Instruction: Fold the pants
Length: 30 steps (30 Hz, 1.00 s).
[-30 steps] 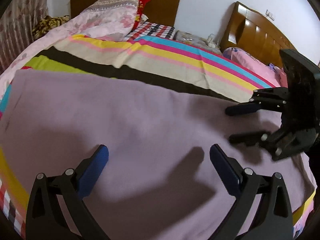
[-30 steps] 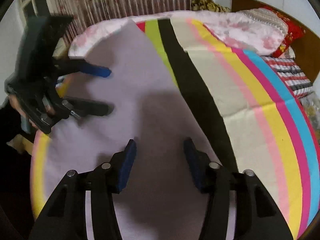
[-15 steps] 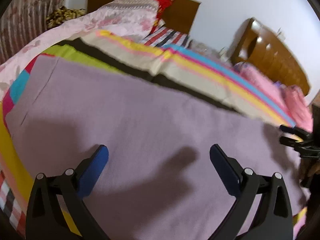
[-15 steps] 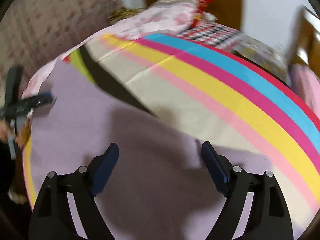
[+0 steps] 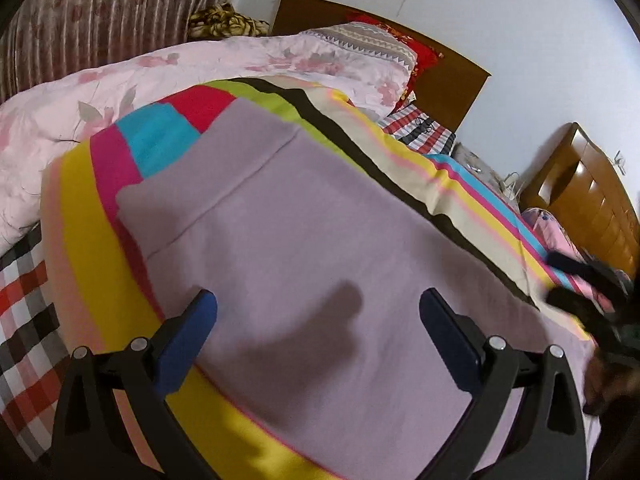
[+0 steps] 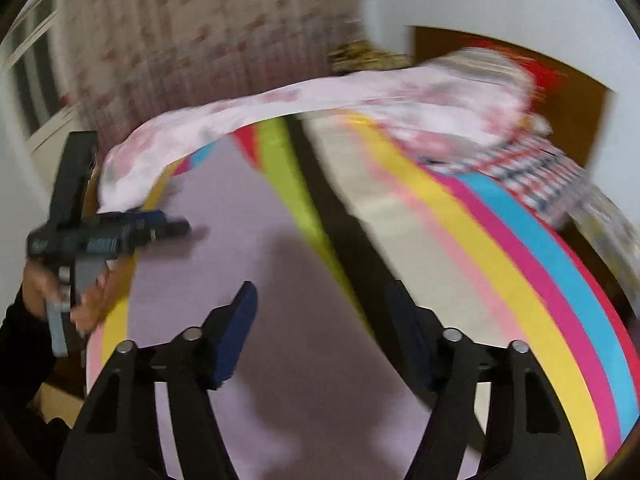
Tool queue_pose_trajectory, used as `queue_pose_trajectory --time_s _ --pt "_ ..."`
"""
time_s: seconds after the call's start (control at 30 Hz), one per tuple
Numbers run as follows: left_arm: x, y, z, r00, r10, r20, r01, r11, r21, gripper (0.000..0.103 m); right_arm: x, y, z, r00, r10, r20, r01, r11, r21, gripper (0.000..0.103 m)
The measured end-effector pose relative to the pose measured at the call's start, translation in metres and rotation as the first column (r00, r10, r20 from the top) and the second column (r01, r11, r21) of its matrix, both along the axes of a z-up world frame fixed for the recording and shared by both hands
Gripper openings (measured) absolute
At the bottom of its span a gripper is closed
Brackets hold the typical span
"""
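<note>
Across the middle of the left wrist view, the lilac pants (image 5: 320,240) lie flat on the striped bedspread (image 5: 460,172), waistband towards the upper left. The left gripper (image 5: 318,320) hovers over them, jaws wide apart and empty. Only this view shows the waistband seam sharply; the right wrist view is blurred. There the right gripper (image 6: 324,316), jaws just closing yet apart with nothing between, hangs above the pants (image 6: 240,240), and a hand (image 6: 90,300) shows at left.
</note>
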State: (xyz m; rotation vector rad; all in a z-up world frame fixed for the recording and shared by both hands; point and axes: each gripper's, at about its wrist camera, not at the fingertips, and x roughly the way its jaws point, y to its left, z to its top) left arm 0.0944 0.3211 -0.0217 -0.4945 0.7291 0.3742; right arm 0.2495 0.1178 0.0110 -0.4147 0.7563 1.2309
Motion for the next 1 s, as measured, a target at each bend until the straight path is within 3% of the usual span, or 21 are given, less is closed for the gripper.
queue_pose_trajectory --time_s 0.07,0.17,0.27,0.4,0.5,0.57,0.63,0.7,0.77,0.8,0.83,0.93,1.0 --pt "-0.002 0.004 -0.002 1.000 0.002 -0.014 -0.002 1.000 0.025 0.101 -0.002 0.044 -0.004 0.991 0.110 -0.082 -0.109 0.994 0.016 0.061" --pt "-0.006 0.017 -0.006 0.999 0.027 -0.018 -0.027 0.999 0.023 0.101 0.001 0.101 -0.022 0.978 0.183 -0.102 -0.188 0.981 -0.040 0.061" --pt "-0.003 0.027 -0.016 0.999 0.013 -0.033 -0.014 1.000 -0.020 0.101 0.014 0.121 -0.044 0.976 0.162 -0.142 -0.176 0.981 -0.087 0.060" --pt "-0.008 0.027 -0.012 1.000 0.005 0.009 -0.005 1.000 -0.011 0.101 0.022 0.107 -0.034 0.978 0.117 -0.171 -0.121 0.993 -0.013 0.057" --pt "-0.009 0.033 -0.014 0.999 0.024 0.031 -0.022 0.998 -0.057 0.101 0.026 0.109 -0.029 0.980 0.093 -0.175 -0.092 0.996 0.014 0.060" --pt "-0.006 0.038 -0.017 0.999 0.042 0.024 -0.039 0.995 -0.095 0.101 0.031 0.115 -0.042 0.978 0.059 -0.201 -0.069 0.997 -0.045 0.062" --pt "0.001 0.033 -0.018 0.999 0.029 -0.028 -0.031 0.998 -0.059 0.101 0.040 0.120 -0.051 0.973 0.008 -0.231 -0.029 0.996 -0.086 0.061" --pt "0.001 0.023 -0.010 0.997 0.040 -0.069 -0.039 0.999 0.011 0.101 0.040 0.108 -0.040 0.978 -0.079 -0.195 0.062 0.994 -0.092 0.061" --pt "-0.008 0.007 0.004 0.998 0.040 -0.042 -0.037 0.997 0.068 0.101 0.033 0.074 -0.016 0.982 -0.138 -0.130 0.134 0.990 -0.041 0.062" --pt "-0.013 -0.004 0.012 1.000 0.020 -0.019 -0.018 0.996 0.083 0.101 0.028 0.051 -0.005 0.981 -0.160 -0.108 0.161 0.987 -0.002 0.073" --pt "-0.015 -0.016 0.018 1.000 -0.011 -0.008 0.012 0.996 0.084 0.101 0.021 0.017 0.006 0.975 -0.209 -0.071 0.211 0.977 0.028 0.089" --pt "-0.016 -0.061 0.030 0.987 -0.161 0.022 0.159 0.985 0.062 0.101 0.011 -0.065 0.017 0.949 -0.314 -0.026 0.315 0.949 0.028 0.090" --pt "-0.014 -0.097 0.035 0.963 -0.268 0.032 0.265 0.962 0.074 0.101 0.010 -0.125 0.014 0.907 -0.418 -0.040 0.418 0.908 -0.014 0.090"
